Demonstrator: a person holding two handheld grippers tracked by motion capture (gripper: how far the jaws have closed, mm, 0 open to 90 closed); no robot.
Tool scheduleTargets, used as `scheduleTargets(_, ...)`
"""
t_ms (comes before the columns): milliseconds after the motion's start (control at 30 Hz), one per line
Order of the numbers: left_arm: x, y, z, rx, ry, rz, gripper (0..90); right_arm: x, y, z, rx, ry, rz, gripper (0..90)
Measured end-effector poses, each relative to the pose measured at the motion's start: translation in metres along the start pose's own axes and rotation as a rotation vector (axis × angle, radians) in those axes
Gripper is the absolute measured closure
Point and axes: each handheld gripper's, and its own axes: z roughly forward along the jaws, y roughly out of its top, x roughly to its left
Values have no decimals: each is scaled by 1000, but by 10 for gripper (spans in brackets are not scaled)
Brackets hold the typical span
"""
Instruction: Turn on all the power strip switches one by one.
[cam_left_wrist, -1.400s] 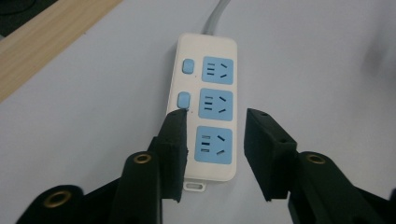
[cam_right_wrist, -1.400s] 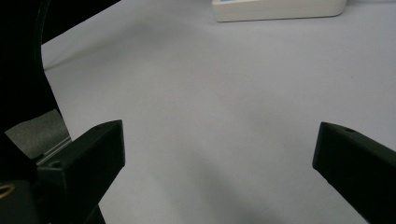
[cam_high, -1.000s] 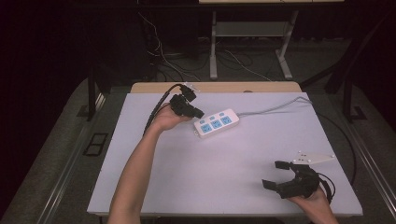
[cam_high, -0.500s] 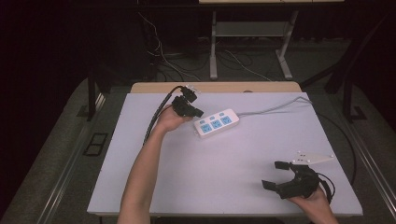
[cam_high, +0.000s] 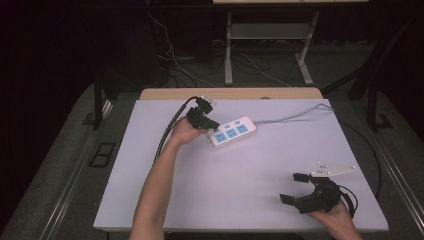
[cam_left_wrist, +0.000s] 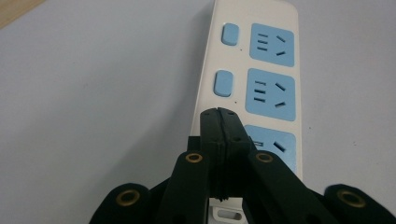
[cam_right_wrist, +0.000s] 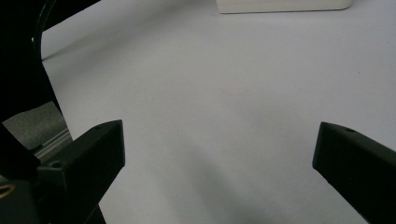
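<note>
just under the closed left hand-held gripper (cam_left_wrist: 218, 114), the power strip (cam_left_wrist: 261, 79)

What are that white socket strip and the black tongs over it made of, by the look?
Socket strip: likely hard plastic, smooth white shell with matte blue inserts and moulded slots. Left tongs: probably rigid matte black plastic, judging by the layered edges, with brass-coloured rivets.
</note>
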Motion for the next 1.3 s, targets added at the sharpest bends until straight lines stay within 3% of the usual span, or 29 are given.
scheduleTargets(533,-1,-6,4,-33,-1,9,892,-3,0,-1,-16,9,21,22)
scheduleTargets(1000,7,-10,6,-35,-56,-63,896,-3,1,-4,-37,4,22,22)
scheduleTargets(1067,8,-10,7,-25,-79,-56,897,-4,1,-6,-45,4,25,22)
scheduleTargets(1200,5,-9,7,-22,-57,-23,897,-6,1,-8,-59,0,32,22)
scheduleTargets(1300,4,-8,7,-18,-51,-23,896,-6,1,-8,-59,-1,37,22)
